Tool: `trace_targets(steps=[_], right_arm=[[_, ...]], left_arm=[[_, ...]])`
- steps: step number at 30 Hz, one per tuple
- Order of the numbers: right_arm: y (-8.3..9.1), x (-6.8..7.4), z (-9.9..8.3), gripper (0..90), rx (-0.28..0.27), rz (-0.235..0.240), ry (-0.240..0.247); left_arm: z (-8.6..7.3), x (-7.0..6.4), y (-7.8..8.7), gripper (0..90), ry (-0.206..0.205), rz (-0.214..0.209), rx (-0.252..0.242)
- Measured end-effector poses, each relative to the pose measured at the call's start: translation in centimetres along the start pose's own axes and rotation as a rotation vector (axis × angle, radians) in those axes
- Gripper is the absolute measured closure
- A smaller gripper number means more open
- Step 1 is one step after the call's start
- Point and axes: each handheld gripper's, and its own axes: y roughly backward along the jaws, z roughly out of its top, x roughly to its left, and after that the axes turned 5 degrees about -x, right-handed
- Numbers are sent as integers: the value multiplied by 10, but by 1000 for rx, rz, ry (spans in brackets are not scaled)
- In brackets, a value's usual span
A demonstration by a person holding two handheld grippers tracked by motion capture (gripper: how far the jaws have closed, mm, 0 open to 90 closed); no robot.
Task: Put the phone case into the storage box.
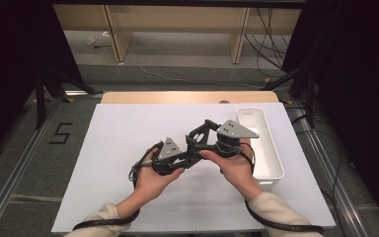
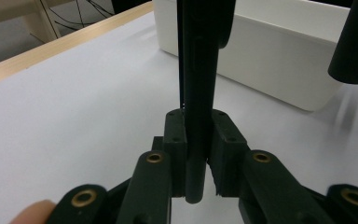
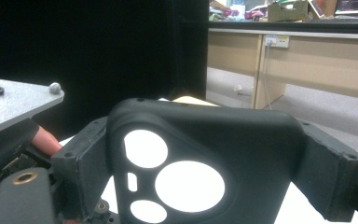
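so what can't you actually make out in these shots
- Inside of the white bin: in the high view its wall and the right hand cover part of the floor; the left gripper view shows just its outer wall.
- The black phone case: in the high view it is lost among the dark gripper parts; the left gripper view shows it edge-on.
- Table under the hands: the left hand covers it in the high view.

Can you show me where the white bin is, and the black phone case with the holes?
White bin (image 1: 273, 169), high view, on its near rim.
Phone case (image 3: 256, 154), right gripper view, on its flat back beside the holes.
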Motion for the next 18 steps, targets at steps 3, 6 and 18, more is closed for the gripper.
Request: trace_targets(steps=[3, 6, 18], right_arm=[[1, -1, 2, 156, -10, -3, -2], [3, -3, 4, 156, -15, -7, -1], [8, -10, 10, 157, -29, -28, -12]], left_arm=[[-1, 0, 0, 643, -7, -19, -5], [-1, 0, 1, 523, -25, -54, -12], [0, 6, 20, 33, -50, -46, -30]])
